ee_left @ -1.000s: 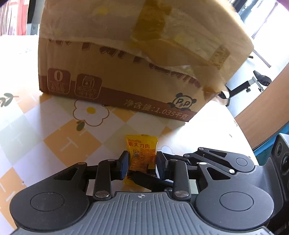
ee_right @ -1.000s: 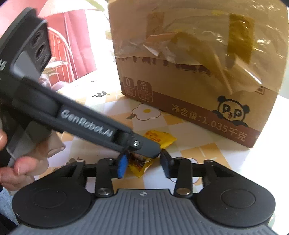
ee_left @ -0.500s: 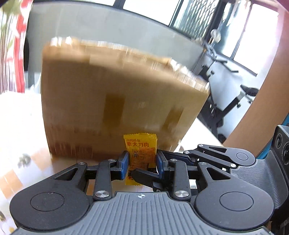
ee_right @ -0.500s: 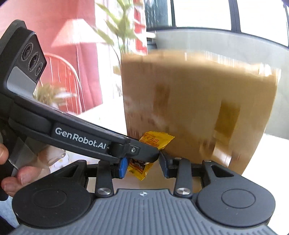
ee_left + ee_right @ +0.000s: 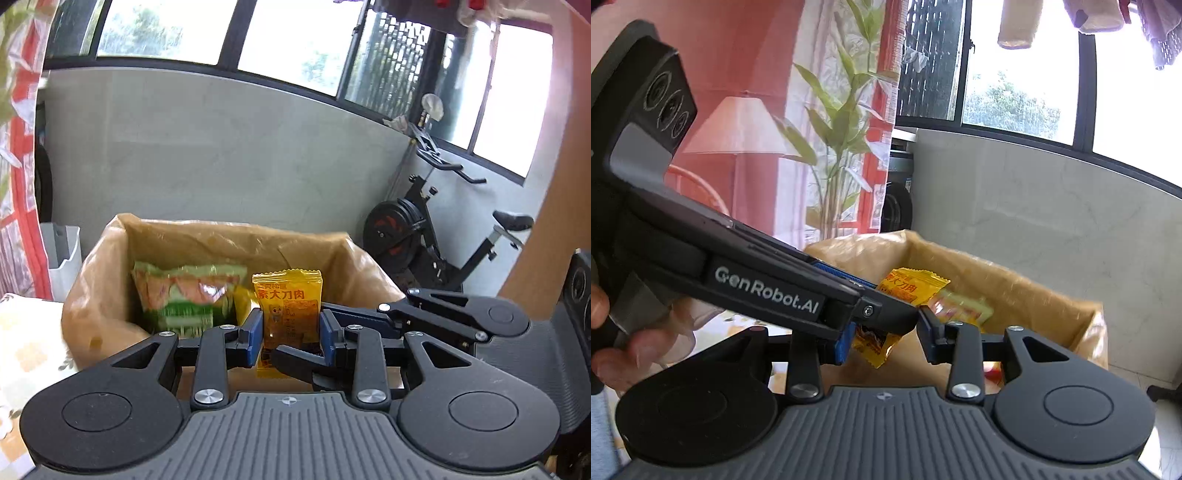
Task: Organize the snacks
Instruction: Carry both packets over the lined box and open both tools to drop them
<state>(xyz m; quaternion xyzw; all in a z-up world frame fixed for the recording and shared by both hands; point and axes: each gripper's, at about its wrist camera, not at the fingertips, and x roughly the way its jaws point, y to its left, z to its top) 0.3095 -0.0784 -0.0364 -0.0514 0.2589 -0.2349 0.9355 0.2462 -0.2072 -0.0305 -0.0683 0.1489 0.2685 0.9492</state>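
An orange snack packet (image 5: 288, 306) stands upright between the blue pads of my left gripper (image 5: 291, 328), which is shut on its sides. My right gripper (image 5: 886, 339) comes in from the right. Its lower finger (image 5: 295, 363) crosses the packet's bottom end. In the right wrist view the packet (image 5: 912, 286) and the left gripper's fingertip (image 5: 901, 314) both sit between the right jaws, which are narrowed on them. Both grippers hang just in front of the open cardboard box (image 5: 236, 229), above its rim. A green snack bag (image 5: 184, 291) and yellow packets (image 5: 960, 306) lie inside.
A person's hand (image 5: 613, 354) holds the left gripper's handle. The table with the checked cloth (image 5: 26, 332) lies at lower left. Behind the box rise a grey wall and windows, with an exercise bike (image 5: 424, 236) at right, a white bin (image 5: 62, 251) and a plant (image 5: 834, 129) at left.
Both grippers have risen together with the packet from table level to above the box rim. The view has tipped up, so the box's open inside now shows.
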